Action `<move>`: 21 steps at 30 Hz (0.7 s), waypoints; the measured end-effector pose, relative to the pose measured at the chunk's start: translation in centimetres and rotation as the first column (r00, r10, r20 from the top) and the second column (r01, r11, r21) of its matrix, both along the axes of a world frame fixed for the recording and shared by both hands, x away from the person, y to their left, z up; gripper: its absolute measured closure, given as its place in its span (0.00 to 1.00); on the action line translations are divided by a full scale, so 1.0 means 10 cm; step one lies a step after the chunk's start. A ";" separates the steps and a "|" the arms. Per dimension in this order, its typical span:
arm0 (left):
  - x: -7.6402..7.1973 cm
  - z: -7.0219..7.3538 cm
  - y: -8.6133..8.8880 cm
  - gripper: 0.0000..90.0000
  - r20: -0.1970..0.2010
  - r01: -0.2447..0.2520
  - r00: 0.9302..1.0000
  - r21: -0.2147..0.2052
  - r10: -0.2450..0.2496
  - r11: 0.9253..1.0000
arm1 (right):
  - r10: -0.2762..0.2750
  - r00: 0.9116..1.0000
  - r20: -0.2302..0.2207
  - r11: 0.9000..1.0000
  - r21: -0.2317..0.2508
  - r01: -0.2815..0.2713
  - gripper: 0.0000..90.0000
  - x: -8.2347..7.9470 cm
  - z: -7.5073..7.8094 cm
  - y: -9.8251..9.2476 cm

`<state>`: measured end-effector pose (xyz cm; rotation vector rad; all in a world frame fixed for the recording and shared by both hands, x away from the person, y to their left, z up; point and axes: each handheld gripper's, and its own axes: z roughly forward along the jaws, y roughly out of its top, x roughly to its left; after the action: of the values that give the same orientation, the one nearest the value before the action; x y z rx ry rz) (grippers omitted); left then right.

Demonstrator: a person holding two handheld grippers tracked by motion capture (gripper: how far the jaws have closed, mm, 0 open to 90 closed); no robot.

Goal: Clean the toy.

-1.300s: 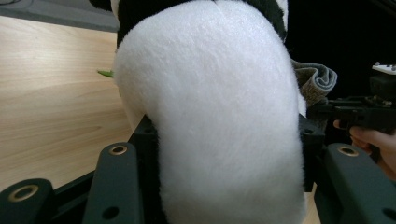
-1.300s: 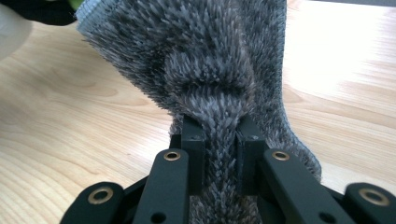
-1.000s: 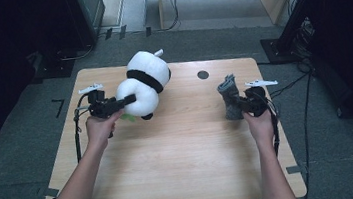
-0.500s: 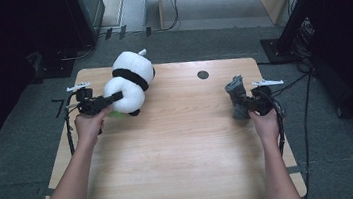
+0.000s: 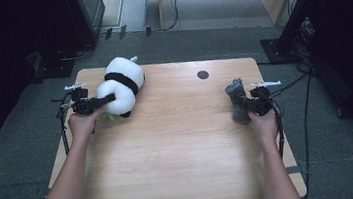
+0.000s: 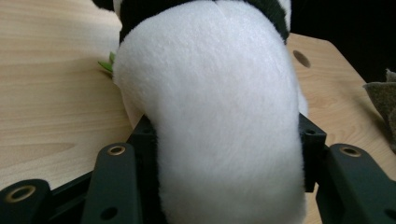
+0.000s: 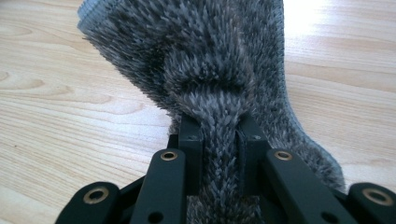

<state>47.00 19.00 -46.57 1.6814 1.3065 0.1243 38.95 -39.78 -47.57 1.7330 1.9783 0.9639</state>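
Soft overhead light brightens the table (image 5: 179,144); surroundings stay dark. Glare whitens wood in the right gripper view (upper right); close fur blurs slightly.

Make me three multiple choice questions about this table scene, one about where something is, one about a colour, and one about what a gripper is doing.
1. Where is the plush panda on the table?
A. far left part
B. near right corner
C. near edge, in the middle

2. What colour is the furry cloth in the right gripper?
A. red
B. grey
C. yellow

3. What is the left gripper doing?
A. hanging open above the table
B. lying flat on the table
C. clamped on the panda

Answers: 1 A, the high view shows it far left. 2 B, its pile is grey. 3 C, the jaws press into its white body.
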 end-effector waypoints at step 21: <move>0.06 -0.10 0.07 0.16 0.031 0.012 0.999 0.045 -0.013 0.999 | 0.012 0.999 -0.033 0.999 -0.029 -0.013 0.64 0.09 -0.24 0.05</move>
<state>47.56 19.68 -47.61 1.7186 1.2788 0.1728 39.81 -39.33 -49.98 1.7329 2.0162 0.9117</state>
